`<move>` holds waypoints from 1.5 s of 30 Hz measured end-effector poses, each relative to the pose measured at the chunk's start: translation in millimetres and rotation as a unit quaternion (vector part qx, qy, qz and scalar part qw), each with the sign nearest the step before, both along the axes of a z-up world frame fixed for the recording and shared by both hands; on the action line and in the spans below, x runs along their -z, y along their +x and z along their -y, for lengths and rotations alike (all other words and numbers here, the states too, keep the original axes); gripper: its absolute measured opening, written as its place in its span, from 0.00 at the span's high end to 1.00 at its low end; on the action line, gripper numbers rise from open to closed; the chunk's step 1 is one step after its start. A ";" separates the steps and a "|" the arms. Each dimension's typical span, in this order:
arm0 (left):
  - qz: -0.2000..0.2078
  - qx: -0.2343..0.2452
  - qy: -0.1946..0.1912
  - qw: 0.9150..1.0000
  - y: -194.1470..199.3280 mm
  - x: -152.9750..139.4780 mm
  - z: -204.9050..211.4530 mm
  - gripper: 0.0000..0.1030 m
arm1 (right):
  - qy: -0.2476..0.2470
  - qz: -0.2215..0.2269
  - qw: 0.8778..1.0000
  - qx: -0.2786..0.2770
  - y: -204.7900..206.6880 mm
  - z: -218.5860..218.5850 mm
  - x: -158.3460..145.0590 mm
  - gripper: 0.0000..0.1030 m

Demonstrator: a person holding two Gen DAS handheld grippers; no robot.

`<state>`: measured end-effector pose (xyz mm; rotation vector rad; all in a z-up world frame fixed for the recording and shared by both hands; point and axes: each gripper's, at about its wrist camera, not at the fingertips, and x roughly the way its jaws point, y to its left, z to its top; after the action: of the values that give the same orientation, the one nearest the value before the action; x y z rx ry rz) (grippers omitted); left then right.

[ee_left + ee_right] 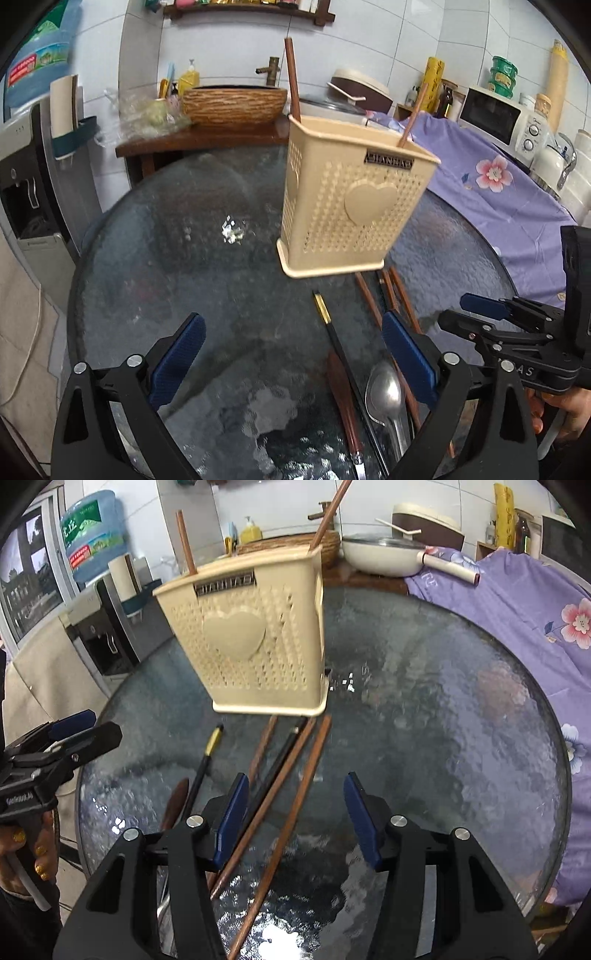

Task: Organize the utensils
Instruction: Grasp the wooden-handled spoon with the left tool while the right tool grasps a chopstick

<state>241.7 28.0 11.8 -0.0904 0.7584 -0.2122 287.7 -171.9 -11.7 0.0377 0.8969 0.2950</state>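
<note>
Standing upright near the middle of the round glass table (155,258): a beige holder (351,199), open top up, with 2 brown chopsticks (293,79) already inside, leaning on opposite corners. Probably set there so both hands can reach it equally.

Lying flat on the glass just in front of the holder: the loose utensils, fanned out with ends toward it. Among them brown chopsticks (295,801), a black chopstick with gold tip (207,760), a metal spoon (384,391), a brown-handled piece (343,398) beside the spoon. Some overlapping, so hard to lift just 1.

Left gripper (295,362) released, jaws spread wide, nothing between the pads, hovering over the spoon and the black chopstick. Right gripper (295,823) also released, about half spread, empty, with the brown chopsticks passing under the gap and under its left pad.

Plenty of bare glass to the left of the holder and to the right of the sticks. Purple flowered cloth (517,609) along the right rim, away from the work. Tightest room between the 2 grippers, close side by side.
</note>
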 end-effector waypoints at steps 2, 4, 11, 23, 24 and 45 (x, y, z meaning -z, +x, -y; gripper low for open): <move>-0.012 0.008 0.001 1.000 -2.7 7.4 3.5 0.16 | 0.002 -0.009 1.000 0.002 -0.2 -0.8 4.6 0.54; -0.024 0.016 0.003 1.000 -5.3 15.5 7.5 0.19 | 0.004 -0.017 1.000 0.002 -0.4 -2.6 9.0 0.56; -0.055 0.032 0.004 0.998 -12.9 36.4 14.2 0.33 | -0.009 -0.041 0.999 -0.009 -3.9 -14.7 22.9 0.64; -0.077 0.046 0.011 0.996 -20.3 49.5 22.9 0.47 | -0.043 -0.050 0.998 0.025 5.6 -17.4 37.5 0.73; -0.078 0.048 0.012 0.996 -21.0 50.1 24.1 0.47 | -0.046 -0.048 0.997 0.027 6.1 -17.9 37.4 0.73; -0.079 0.050 0.062 0.994 -11.0 59.1 49.5 0.81 | -0.084 -0.033 0.995 0.032 20.5 -31.0 38.7 0.73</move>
<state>230.7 -21.6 -47.3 0.0502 0.9336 -0.2540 308.3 -140.9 -50.4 -0.0801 0.9811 0.1584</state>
